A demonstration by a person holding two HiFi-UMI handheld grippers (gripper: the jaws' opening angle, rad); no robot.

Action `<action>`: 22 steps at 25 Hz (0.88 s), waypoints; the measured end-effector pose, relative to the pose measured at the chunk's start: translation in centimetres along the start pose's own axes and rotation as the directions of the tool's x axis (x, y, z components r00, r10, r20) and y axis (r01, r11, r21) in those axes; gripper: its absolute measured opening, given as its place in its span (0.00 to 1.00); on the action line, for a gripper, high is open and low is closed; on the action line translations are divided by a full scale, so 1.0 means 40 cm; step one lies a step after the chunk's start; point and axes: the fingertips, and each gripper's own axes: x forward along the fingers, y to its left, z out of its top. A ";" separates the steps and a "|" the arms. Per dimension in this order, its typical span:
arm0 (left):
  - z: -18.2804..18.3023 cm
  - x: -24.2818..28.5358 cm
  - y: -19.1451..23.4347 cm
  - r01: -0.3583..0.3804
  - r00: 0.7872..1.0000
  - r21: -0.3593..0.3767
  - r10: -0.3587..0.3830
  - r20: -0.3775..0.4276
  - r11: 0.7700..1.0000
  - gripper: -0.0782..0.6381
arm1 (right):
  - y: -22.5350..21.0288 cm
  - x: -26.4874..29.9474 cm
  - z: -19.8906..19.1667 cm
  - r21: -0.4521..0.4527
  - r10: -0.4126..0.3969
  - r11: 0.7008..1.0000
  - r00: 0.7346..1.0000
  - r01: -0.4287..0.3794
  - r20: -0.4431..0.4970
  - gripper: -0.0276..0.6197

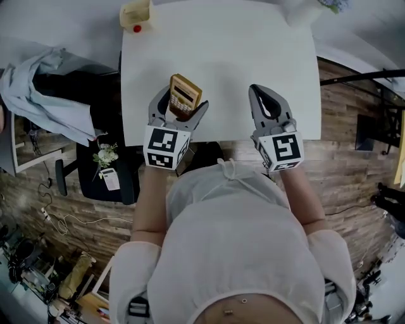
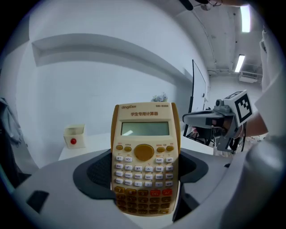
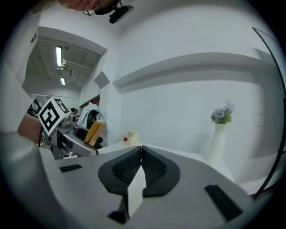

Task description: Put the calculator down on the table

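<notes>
Overhead, a person in a white top holds two tools over the near edge of a white surface. Left of centre, the left hand-held gripper is clamped on a tan calculator, which stands up out of the jaws with its display end farthest from the tool. Whether its lower end touches the surface cannot be told.

In the left gripper view the calculator fills the middle of the frame, its lower key rows pinched between the two dark pads. Small brown print at its top left looks like "dingbo", and a model code at top right is too small to read. Below that runs a line of Chinese, 学生专用计算器, above a blank grey display. Two reddish keys read "DEL" and "AC".

Right of centre in the head view, the right hand-held gripper has its jaws pressed together with nothing between them. Both tools carry cubes with black-and-white square markers.

A small cream box with a red dot sits at the far left corner of the surface. A white vase of pale flowers stands at the right of the right gripper view.
</notes>
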 end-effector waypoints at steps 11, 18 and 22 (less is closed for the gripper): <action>-0.185 0.208 0.102 0.060 0.972 -0.039 -0.068 -0.225 0.997 0.68 | -0.052 0.162 -0.168 0.069 -0.029 0.997 0.989 0.039 -0.147 0.05; -0.253 0.299 0.120 0.068 0.933 0.021 -0.056 -0.356 0.997 0.68 | -0.077 0.188 -0.213 0.098 -0.028 0.994 0.981 0.047 -0.191 0.05; -0.263 0.320 0.108 0.091 0.917 0.046 -0.066 -0.394 0.995 0.68 | -0.095 0.185 -0.220 0.095 -0.034 0.994 0.976 0.056 -0.213 0.05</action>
